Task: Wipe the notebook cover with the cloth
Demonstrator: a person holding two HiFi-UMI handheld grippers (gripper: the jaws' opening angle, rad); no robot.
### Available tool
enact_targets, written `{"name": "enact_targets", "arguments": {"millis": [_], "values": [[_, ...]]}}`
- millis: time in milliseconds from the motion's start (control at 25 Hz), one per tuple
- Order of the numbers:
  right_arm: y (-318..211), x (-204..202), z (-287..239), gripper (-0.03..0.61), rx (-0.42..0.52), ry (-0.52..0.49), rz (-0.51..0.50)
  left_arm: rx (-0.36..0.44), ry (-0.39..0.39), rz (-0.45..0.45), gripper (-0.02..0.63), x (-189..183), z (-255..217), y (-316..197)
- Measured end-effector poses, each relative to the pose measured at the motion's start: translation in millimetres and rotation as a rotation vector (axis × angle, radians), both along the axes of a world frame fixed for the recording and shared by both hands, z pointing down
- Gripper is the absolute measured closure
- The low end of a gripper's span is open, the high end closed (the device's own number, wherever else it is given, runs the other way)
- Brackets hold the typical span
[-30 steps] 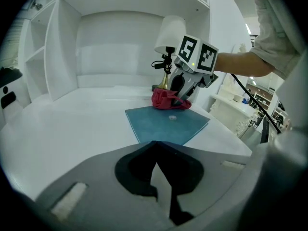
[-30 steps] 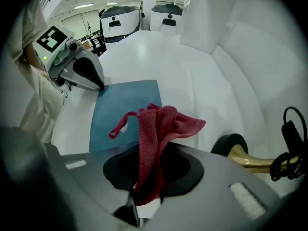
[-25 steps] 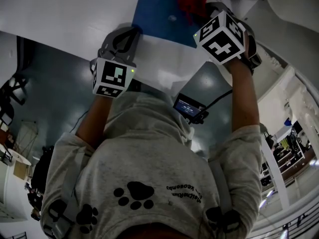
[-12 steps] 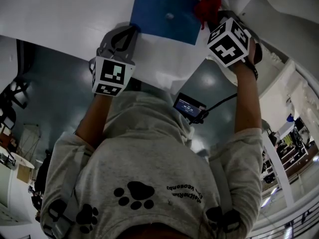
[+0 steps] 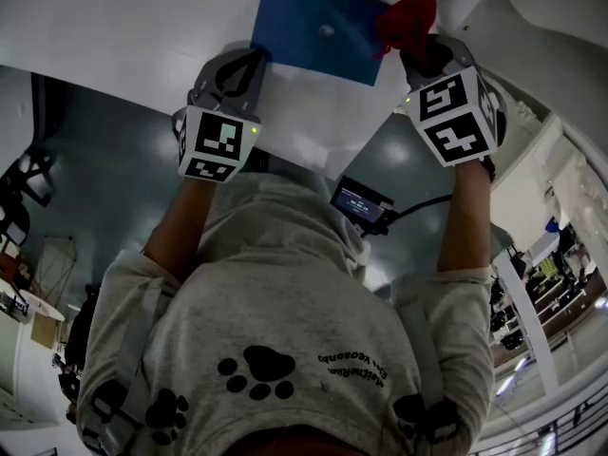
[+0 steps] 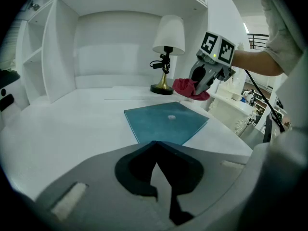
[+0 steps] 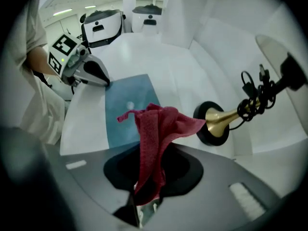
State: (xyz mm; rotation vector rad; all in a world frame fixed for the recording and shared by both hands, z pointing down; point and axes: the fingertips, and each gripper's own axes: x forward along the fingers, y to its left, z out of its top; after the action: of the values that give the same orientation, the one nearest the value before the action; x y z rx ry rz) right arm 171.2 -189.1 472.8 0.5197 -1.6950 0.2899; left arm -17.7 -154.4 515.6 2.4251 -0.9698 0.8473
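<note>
White desk (image 6: 57,134) under open shelving carries the blue notebook (image 6: 166,124), lying flat just ahead of the left tongs (image 6: 155,146). These are clenched on nothing, tips at its near corner. The right tongs (image 6: 199,83) grasp the red cloth (image 7: 156,129), raised off the cover by its far right edge, beside 1 brass lamp (image 7: 219,121). From them, the cover lies down and to the left.

right hand-held gripper (image 5: 418,47) pulled back, cloth (image 5: 407,17) at notebook (image 5: 309,27) edge
</note>
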Motion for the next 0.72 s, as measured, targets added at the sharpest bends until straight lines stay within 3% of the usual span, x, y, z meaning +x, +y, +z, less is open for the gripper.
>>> {"name": "enact_targets", "arguments": {"millis": [160, 400, 720], "values": [[-7, -47, -20, 0.499, 0.063, -0.105, -0.072, 0.001, -0.003, -0.001, 0.615, 1, -2, -1], [-2, -120, -13, 0.499, 0.049, -0.197, -0.189, 0.005, -0.002, -0.001, 0.615, 2, -2, -2], [2, -180, 4, 0.499, 0.026, -0.214, -0.313, 0.007, -0.004, -0.001, 0.614, 2, -6, -1]]}}
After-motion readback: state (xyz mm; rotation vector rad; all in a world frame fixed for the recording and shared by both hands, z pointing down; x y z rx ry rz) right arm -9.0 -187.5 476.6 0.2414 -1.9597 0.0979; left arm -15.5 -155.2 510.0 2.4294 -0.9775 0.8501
